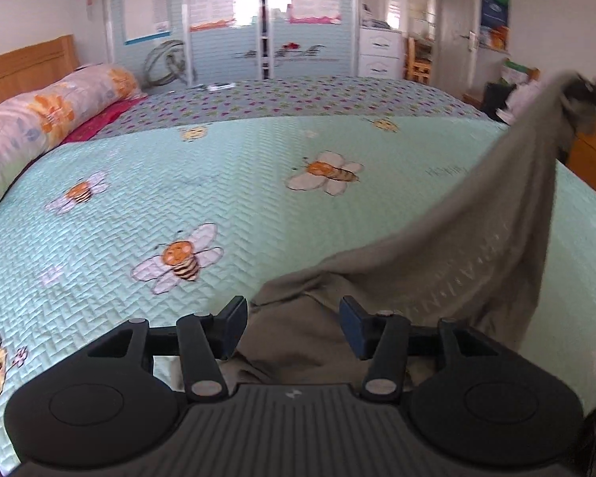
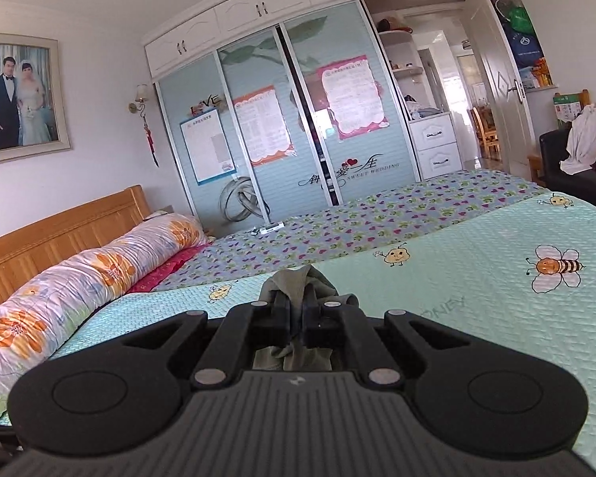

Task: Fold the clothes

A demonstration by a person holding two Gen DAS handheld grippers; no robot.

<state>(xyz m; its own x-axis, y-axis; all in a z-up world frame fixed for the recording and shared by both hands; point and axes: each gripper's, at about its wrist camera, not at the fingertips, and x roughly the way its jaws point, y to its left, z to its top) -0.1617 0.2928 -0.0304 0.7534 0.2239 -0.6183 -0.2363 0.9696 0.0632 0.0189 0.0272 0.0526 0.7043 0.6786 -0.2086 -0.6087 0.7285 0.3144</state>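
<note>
One garment is all I can see of the job: an olive-grey piece of clothing [image 1: 437, 262], half on the bed and half in the air. My right gripper [image 2: 297, 320] has its fingers pressed together on a bunched corner of it, with cloth poking out above and below the pads. In the left wrist view that same corner rises to the upper right, and the fabric hangs from there in a taut slanted sheet down to the quilted bee bedspread [image 1: 139, 198].

My left gripper [image 1: 294, 330] stands wide apart, holding nothing. It hovers low over the crumpled lower part of the garment, which lies rumpled between and just beyond its fingers near the closer edge of the bed.

As for progress, I judge the piece is not folded: I see no crisp crease, no stacked layers, no tidy rectangle, only a lifted corner and a wrinkled heap. Whether the lift is to spread the cloth flat or to carry one side over the other, I cannot tell. I see no folded pile on the bed. White clothing [image 2: 586, 141] sits heaped on a dark chair [image 2: 556, 167] beyond the bed; whether it belongs to the job I cannot say.
</note>
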